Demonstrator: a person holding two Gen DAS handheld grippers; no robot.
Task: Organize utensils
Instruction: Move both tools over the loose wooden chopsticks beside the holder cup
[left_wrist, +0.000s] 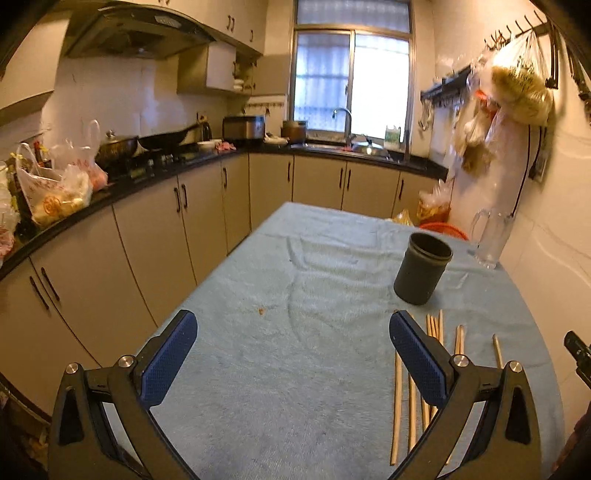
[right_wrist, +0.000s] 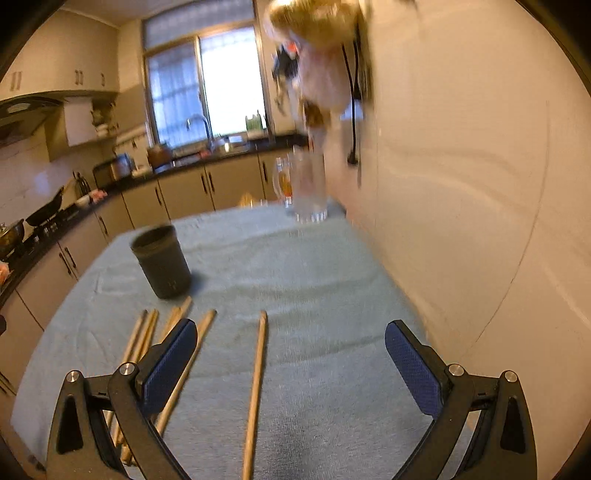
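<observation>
Right wrist view: thin, pale wooden chopsticks (right_wrist: 255, 387) lie flat on the light blue cloth-covered table (right_wrist: 332, 295), just in front of the dark cylindrical plastic cup (right_wrist: 161, 266); its inside is not visible. The right gripper (right_wrist: 290, 363) and the left gripper (left_wrist: 293, 363) both hover wide apart, holding nothing.

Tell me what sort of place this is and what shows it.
A home kitchen, most likely. A metal range hood hangs over a black wok on the stove, and a curved chrome faucet stands at the sink under the window. Wooden chopsticks and a dark round utensil cup lie on the cloth-covered table.
</observation>
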